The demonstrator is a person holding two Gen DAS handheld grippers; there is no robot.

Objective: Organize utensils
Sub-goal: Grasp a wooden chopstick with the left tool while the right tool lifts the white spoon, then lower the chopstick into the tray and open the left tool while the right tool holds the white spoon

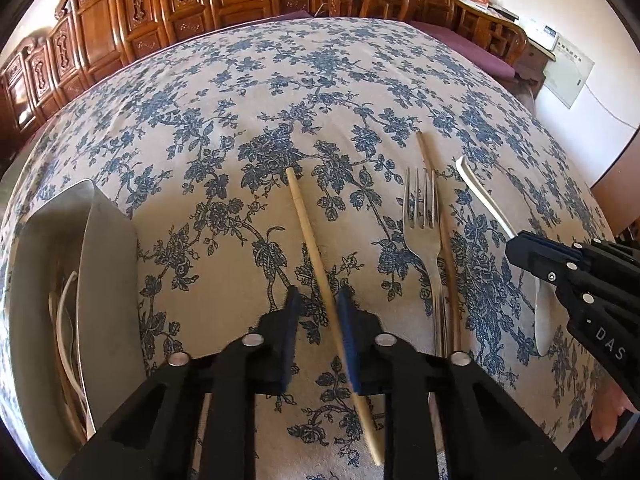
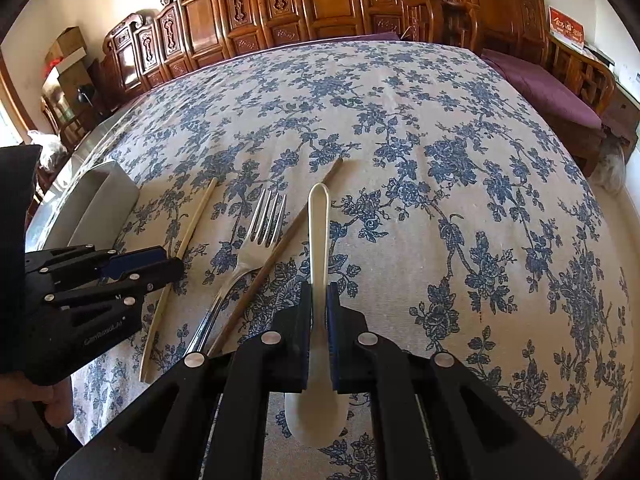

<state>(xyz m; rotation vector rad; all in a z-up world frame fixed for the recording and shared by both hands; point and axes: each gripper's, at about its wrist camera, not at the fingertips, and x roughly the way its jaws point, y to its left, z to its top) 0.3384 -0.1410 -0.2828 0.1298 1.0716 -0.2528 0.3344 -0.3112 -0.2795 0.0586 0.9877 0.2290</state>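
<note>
A light bamboo chopstick (image 1: 308, 236) lies on the floral tablecloth between the open fingers of my left gripper (image 1: 318, 300); the pads stand on either side, apart from it. It also shows in the right wrist view (image 2: 192, 228). A steel fork (image 1: 424, 232) (image 2: 256, 240) lies to its right across a darker chopstick (image 1: 426, 152) (image 2: 304, 212). My right gripper (image 2: 319, 292) is shut on the handle of a white plastic spoon (image 2: 319, 232), also seen in the left wrist view (image 1: 480, 192).
A grey utensil tray (image 1: 104, 264) (image 2: 108, 196) sits at the table's left edge with thin utensils inside. The blue floral tablecloth (image 2: 440, 160) stretches far ahead. Carved wooden cabinets (image 1: 160, 8) and chairs stand behind the table.
</note>
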